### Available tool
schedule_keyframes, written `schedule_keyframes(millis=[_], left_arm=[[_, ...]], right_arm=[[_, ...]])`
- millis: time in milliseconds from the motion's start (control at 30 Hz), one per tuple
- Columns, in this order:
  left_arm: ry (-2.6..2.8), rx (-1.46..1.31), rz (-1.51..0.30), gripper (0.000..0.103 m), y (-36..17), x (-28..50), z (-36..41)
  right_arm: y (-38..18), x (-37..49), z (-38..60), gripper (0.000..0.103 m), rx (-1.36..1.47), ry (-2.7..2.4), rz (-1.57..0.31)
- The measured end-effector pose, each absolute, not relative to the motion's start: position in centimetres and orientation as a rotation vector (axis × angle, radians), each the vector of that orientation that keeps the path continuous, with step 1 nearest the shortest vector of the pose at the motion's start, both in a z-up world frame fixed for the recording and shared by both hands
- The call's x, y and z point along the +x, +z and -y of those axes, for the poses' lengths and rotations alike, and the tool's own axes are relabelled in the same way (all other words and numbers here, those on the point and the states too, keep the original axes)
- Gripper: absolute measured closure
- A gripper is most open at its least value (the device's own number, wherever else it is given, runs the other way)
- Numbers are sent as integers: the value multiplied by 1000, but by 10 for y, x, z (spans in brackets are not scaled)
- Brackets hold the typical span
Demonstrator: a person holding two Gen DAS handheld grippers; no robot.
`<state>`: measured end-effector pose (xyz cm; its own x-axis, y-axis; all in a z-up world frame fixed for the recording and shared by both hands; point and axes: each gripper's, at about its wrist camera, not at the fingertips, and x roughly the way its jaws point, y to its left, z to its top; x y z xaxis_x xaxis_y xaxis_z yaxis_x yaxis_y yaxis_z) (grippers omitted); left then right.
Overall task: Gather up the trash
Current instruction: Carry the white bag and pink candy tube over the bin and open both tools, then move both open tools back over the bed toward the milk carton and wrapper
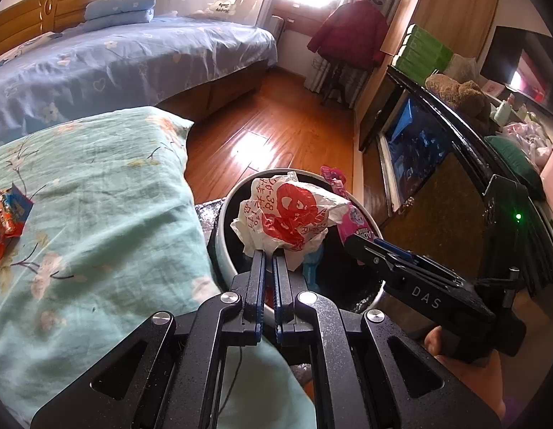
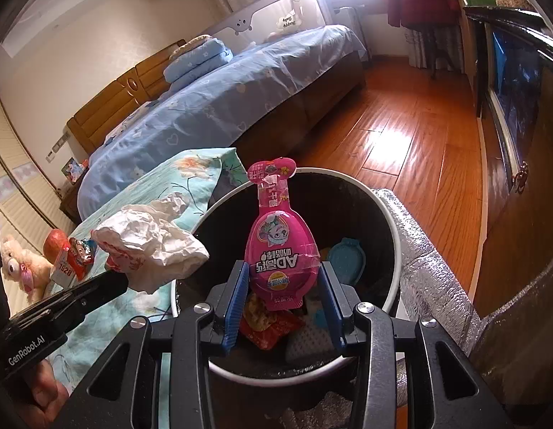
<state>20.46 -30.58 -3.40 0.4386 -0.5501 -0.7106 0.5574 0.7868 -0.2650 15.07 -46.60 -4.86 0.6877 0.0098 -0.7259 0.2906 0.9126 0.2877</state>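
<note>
My left gripper (image 1: 268,254) is shut on a crumpled white bag with red print (image 1: 287,214), held over the near rim of the round white-rimmed bin (image 1: 227,250). The same bag (image 2: 151,246) shows at the left of the right wrist view, in the left gripper (image 2: 121,275). My right gripper (image 2: 283,271) is shut on a pink egg-shaped snack pack (image 2: 280,250), held upright above the open bin (image 2: 392,286). The right gripper (image 1: 358,241) with the pink pack (image 1: 355,214) appears to the right in the left wrist view. Inside the bin lie a blue lid (image 2: 346,259) and red wrappers (image 2: 273,325).
A teal floral pillow (image 1: 98,214) lies left of the bin, with a red and orange snack packet (image 1: 5,225) on it. A blue bed (image 1: 133,60) stands behind. A dark cabinet (image 1: 430,164) lines the right side. A silver foil-covered thing (image 2: 430,268) flanks the bin. Wooden floor (image 1: 276,125) stretches beyond.
</note>
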Motion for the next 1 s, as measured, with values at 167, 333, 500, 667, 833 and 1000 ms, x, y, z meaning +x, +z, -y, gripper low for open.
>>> schedule_keyframes(millis=[167, 333, 500, 667, 833, 1000], left_arm=[[-706, 4, -889, 99, -36, 207, 311], [-717, 9, -883, 96, -37, 206, 311], [-698, -8, -851, 55, -31, 198, 297], [-655, -29, -856, 52, -36, 192, 266], [-579, -60, -858, 44, -42, 189, 230], [-494, -116, -869, 43, -50, 187, 184]], right_arm=[[-48, 156, 472, 63, 406, -172, -806], [-46, 157, 473, 63, 403, -175, -804], [-45, 156, 474, 51, 423, -168, -795], [-39, 151, 463, 38, 431, -147, -772], [-34, 150, 439, 23, 426, -103, -764], [-32, 153, 405, 17, 394, -41, -774]])
